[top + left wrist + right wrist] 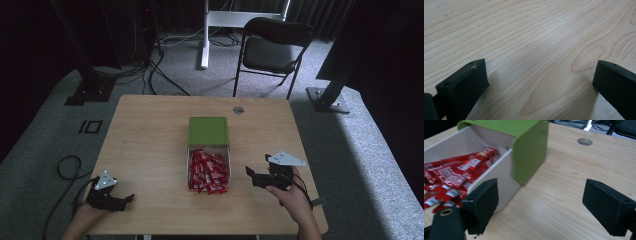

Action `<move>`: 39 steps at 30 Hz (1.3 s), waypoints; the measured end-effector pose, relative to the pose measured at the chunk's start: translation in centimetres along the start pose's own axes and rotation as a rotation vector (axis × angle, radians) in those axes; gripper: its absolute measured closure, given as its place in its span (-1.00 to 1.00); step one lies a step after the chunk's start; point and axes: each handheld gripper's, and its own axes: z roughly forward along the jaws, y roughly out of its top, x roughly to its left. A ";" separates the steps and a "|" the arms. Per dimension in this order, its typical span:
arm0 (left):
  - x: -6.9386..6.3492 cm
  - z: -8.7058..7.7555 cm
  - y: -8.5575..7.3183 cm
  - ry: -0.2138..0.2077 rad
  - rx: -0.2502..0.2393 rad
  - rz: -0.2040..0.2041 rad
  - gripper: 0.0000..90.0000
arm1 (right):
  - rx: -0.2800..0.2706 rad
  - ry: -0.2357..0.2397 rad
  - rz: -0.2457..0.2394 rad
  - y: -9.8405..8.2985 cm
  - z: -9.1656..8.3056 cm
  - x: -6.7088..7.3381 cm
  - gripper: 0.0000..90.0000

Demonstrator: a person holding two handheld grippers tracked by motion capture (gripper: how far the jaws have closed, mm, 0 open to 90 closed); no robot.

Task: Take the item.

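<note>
Nearest the camera in the high view, at about 7 o'clock on the table [150,130]: left gripper [122,200], matte black with a grey three-cornered plate on top, held in a hand [87,212] at the near edge, cable looping off onto the carpet. Jaws spread wide in the left gripper view, blocky black pads over bare wood, nothing between them [539,82]; pale laminate with fine wavy grain and an oval knot pattern.

At about 5 o'clock: right gripper [250,172], same black build and grey plate, gripped by the other hand [292,195] and pointed toward the centre. Jaws likewise spread apart and empty [540,202]; left pad just beside the white wall of the box, whether touching cannot be told.

Centre of the table: white rectangular box [189,162], open at its near half and packed with glossy red sachets [207,172] bearing white lettering, piled loosely. Over its far half, a smooth green lid [208,131] with rounded corners, slid back and wrapping down the side wall in the right gripper view [530,150].

Toward 12 o'clock: round cable hole [238,110] near the far edge. Beyond the table on grey carpet: black folding chair [272,47], white stand leg [204,30], black frame posts, loose cables.
</note>
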 end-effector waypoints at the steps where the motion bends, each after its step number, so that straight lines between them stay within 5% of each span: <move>1: 0.0 0.0 0.0 0.000 0.001 0.000 -0.98 | -0.004 0.005 -0.003 0.2 0.1 0.2 -0.71; 20: 0.0 0.0 0.0 0.000 0.000 0.000 -0.98 | -0.028 0.097 -0.071 3.1 2.4 4.0 -0.71; 39: 0.0 0.0 0.0 0.000 0.000 0.000 -0.98 | -0.007 0.162 -0.101 3.7 5.2 6.7 -0.71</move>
